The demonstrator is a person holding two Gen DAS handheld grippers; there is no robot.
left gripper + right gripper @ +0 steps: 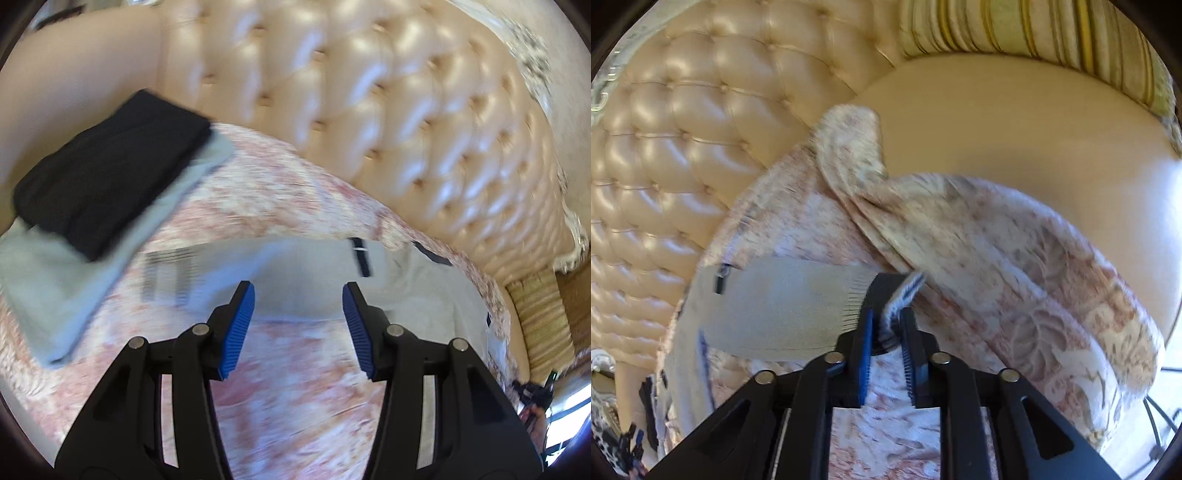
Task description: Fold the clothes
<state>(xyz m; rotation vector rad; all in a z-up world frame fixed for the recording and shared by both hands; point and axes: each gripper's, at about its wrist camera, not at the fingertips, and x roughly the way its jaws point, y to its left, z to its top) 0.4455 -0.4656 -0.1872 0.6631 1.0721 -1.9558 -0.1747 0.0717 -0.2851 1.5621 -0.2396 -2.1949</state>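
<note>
A light grey garment (314, 280) with dark trim lies spread on the pink floral cover (295, 369). My left gripper (298, 325) is open and empty, its blue pads just above the garment's near edge. In the right wrist view the same grey garment (783, 306) stretches left from my right gripper (886, 332), which is shut on its ribbed striped cuff (905, 291). A folded black garment (107, 173) rests on a folded pale blue one (55, 280) at the left.
A tufted cream headboard (388, 110) stands behind the cover. A bunched fold of the floral cover (960, 229) lies to the right of my right gripper. A striped cushion (1034, 29) sits at the back. Dark clutter (624, 435) lies low left.
</note>
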